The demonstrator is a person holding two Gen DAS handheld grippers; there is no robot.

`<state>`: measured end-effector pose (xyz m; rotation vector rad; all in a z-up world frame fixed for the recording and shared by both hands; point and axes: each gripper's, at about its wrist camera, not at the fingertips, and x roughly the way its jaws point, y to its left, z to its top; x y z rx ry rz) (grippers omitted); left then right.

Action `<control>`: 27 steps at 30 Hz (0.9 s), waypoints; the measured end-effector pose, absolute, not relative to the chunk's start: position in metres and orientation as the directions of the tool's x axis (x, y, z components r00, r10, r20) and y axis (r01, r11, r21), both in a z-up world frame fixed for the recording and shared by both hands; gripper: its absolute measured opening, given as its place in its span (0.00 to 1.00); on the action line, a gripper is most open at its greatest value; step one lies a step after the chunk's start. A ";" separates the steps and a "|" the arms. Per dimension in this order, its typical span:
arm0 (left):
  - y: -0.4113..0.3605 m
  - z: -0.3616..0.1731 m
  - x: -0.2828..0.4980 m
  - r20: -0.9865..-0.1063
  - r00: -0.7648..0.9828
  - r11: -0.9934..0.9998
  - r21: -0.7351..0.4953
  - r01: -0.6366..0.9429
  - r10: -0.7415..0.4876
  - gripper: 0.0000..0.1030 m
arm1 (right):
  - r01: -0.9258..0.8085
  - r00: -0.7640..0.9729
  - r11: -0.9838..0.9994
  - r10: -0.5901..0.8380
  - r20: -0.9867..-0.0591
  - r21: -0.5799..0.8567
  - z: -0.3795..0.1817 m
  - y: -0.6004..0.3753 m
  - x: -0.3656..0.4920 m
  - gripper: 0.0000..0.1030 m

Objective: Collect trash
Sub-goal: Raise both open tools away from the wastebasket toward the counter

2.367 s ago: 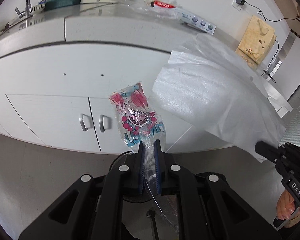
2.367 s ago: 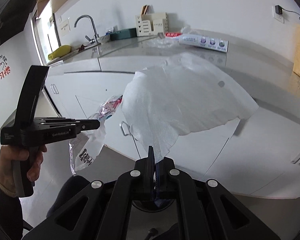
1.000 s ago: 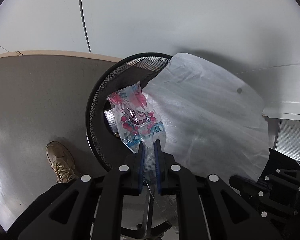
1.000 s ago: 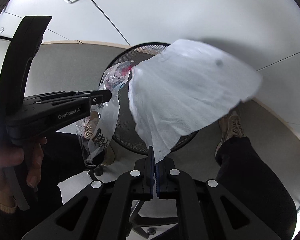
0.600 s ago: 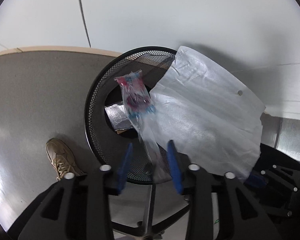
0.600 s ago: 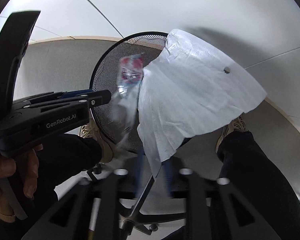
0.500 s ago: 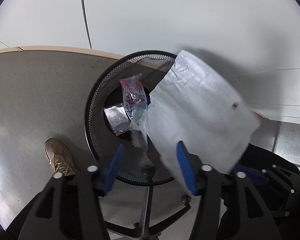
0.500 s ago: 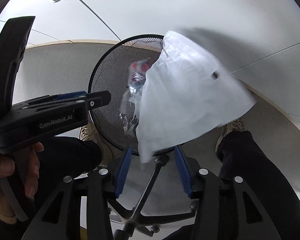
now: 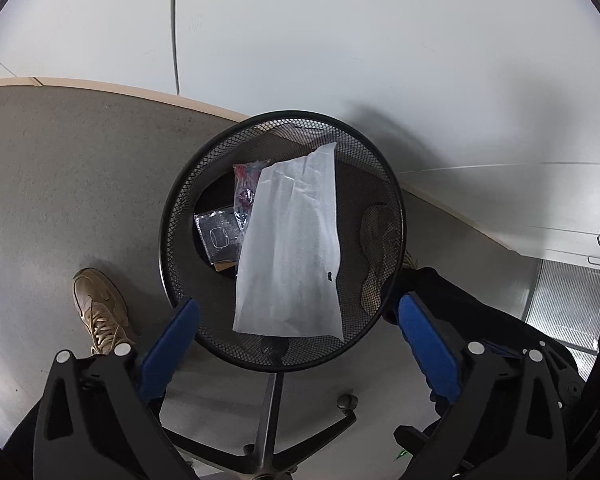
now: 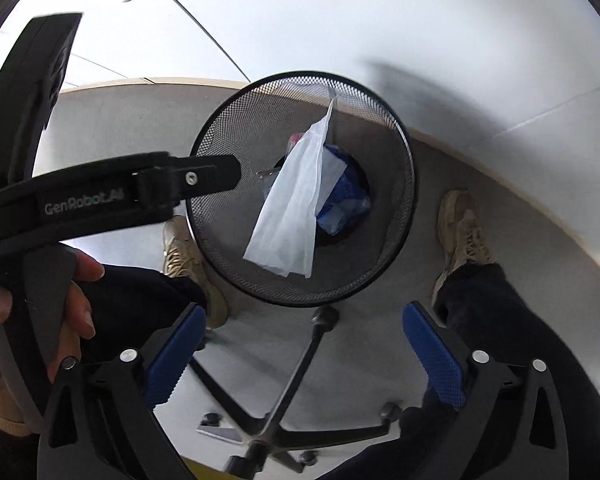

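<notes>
Above the mesh bin [image 9: 396,216], both the left gripper [image 9: 298,336] and right gripper [image 10: 300,344] hang with jaws spread, grasping nothing. Judging by its lean, the white sheet [image 9: 290,248] may catch on the rim or slide out.

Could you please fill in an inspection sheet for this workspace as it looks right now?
Surface: grey floor, white cabinet fronts behind.
Job's things: white plastic sheet over the black mesh bin; pink printed wrapper inside, partly covered.
Clutter: silver packet and blue wrapper at the bin bottom.
Grippers: left gripper open, empty; right gripper open, empty.
Cables: nothing seen.
Surroundings: chair base, tan shoes.
</notes>
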<state>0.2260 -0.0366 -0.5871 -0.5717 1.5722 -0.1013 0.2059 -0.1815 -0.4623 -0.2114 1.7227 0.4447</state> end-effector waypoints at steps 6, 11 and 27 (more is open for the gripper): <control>-0.031 -0.585 0.223 -0.919 0.043 0.876 -0.387 -0.288 -0.392 0.96 | -0.399 -0.192 0.902 0.095 -0.977 0.166 -0.463 -0.179 0.205 0.97; -0.030 -0.579 0.223 -0.929 0.049 0.889 -0.365 -0.277 -0.366 0.96 | -0.394 -0.164 0.901 0.122 -0.979 0.178 -0.449 -0.181 0.208 0.97; -0.023 -0.381 0.180 -0.895 0.332 0.921 -0.362 -0.146 -0.299 0.96 | -0.436 0.077 0.880 0.247 -0.966 0.191 -0.295 -0.201 0.184 0.97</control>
